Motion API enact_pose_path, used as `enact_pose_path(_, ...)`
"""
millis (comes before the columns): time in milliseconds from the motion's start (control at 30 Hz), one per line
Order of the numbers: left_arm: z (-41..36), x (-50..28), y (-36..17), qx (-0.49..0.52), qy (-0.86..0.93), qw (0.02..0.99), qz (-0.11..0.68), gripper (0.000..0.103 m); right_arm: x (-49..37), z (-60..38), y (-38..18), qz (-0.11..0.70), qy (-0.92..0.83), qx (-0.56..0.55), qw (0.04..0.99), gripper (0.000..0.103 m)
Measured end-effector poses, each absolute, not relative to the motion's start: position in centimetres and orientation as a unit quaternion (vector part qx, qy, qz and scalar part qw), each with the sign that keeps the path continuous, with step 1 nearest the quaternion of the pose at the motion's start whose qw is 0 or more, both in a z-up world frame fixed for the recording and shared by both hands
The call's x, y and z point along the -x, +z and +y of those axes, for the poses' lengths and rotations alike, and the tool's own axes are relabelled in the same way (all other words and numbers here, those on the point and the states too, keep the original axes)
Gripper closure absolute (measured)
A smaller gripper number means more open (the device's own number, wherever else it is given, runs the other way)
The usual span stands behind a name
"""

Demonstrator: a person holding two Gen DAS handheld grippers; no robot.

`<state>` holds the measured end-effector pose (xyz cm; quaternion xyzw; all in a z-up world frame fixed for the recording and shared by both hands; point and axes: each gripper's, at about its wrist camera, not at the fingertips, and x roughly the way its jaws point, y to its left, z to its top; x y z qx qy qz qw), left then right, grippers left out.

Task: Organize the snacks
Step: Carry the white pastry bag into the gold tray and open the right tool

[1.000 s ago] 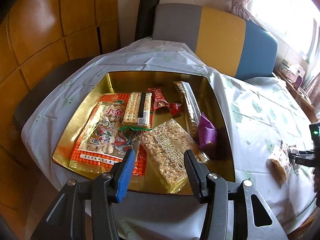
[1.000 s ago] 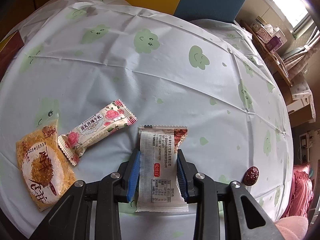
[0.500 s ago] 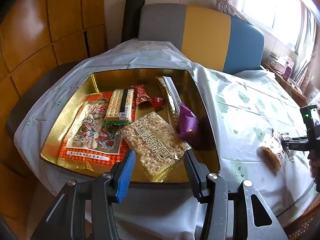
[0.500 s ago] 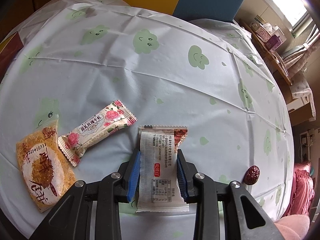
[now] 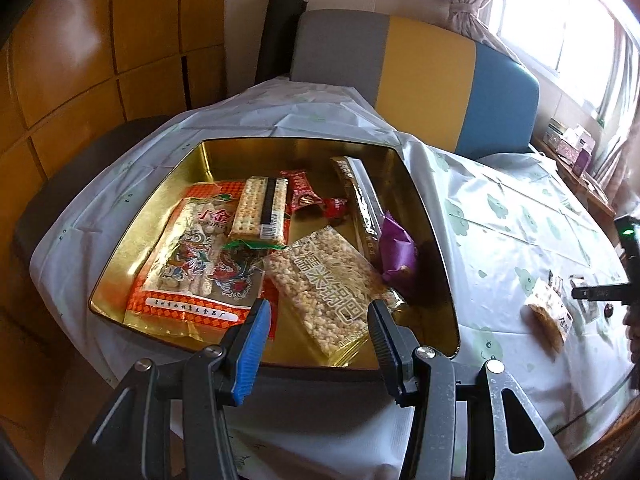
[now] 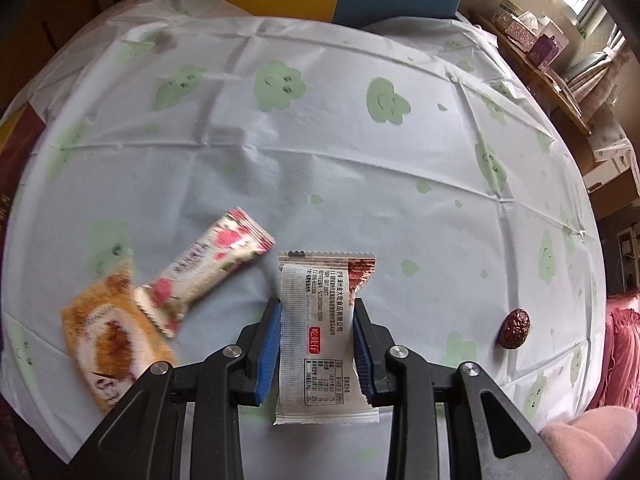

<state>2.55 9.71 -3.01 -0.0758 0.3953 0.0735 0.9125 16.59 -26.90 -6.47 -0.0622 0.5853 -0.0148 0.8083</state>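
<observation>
The white snack packet (image 6: 320,328) sits clamped between my right gripper's (image 6: 316,340) pads, above the cloud-print tablecloth (image 6: 320,140). My left gripper (image 5: 318,344) hangs over the gold tray (image 5: 132,252) of snacks, jaws apart and holding nothing.

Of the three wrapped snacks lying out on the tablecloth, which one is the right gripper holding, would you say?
The white packet with printed text, clamped between the right gripper's fingers. The rose-patterned bar and the orange packet lie untouched to its left.
</observation>
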Motion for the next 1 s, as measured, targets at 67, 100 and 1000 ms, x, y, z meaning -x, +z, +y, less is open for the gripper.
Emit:
enact_pose_path(67, 9.9, -2.6, -3.1, 0.079, 0.077, 0.911, 0.396, 0.052, -16.6, -26.5, -5.3, 0.569, -0.01, 0.063, 0.82, 0.07)
enact_pose_path(100, 10.0, -2.6, -3.2, 0.079, 0.077, 0.911, 0.397, 0.052, -16.5, -26.2, -4.8, 0.563, -0.006, 0.062, 0.824, 0.07)
enact_pose_path(1000, 16.6, -2.4, -2.9, 0.131, 0.17, 0.899, 0.381, 0.052, -18.0, 1.7, 0.1, 0.5, 0.34, -0.024, 0.796, 0.062)
